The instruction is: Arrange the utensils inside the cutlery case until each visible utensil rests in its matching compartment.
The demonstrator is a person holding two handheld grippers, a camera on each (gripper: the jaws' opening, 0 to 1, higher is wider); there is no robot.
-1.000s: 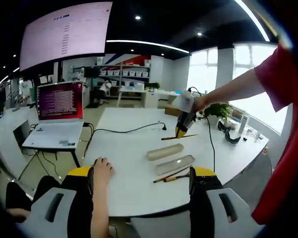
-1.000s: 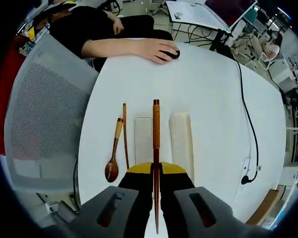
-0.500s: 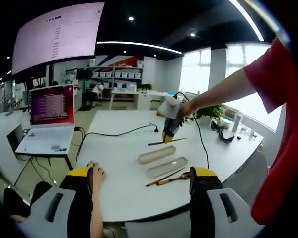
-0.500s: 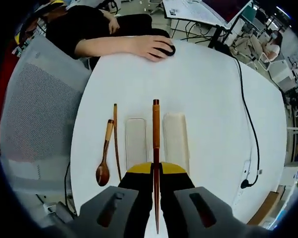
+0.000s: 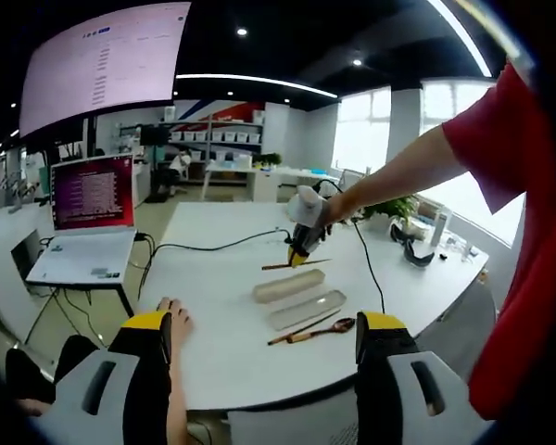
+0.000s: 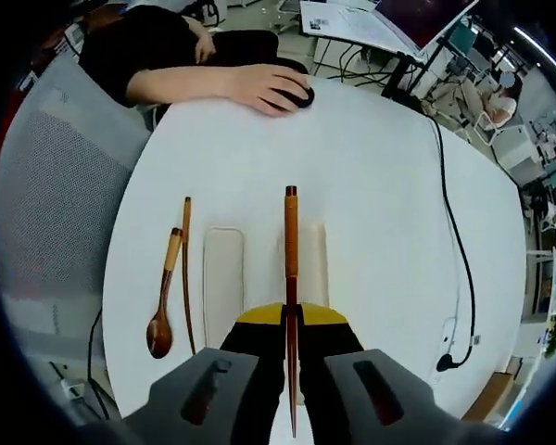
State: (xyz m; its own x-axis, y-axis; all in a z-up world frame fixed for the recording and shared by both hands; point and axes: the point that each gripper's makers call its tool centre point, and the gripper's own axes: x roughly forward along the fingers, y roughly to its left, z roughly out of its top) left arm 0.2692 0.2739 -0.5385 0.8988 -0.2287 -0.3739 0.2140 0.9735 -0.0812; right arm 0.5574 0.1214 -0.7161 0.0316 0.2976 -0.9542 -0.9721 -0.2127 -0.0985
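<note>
Left gripper view: left gripper [image 5: 262,336], jaws spread wide with nothing between them, held well back from the white round table [image 5: 222,278]. On the table lie two pale oblong case trays [image 5: 288,285], with a brown wooden spoon [image 5: 324,328] near them. The right gripper [image 5: 299,250] hovers above the far tray.

Right gripper view: right gripper [image 6: 291,320] clamps a reddish-brown wooden chopstick [image 6: 290,241] above the trays. A second slender wooden chopstick [image 6: 186,269] lies beside the spoon.
</note>
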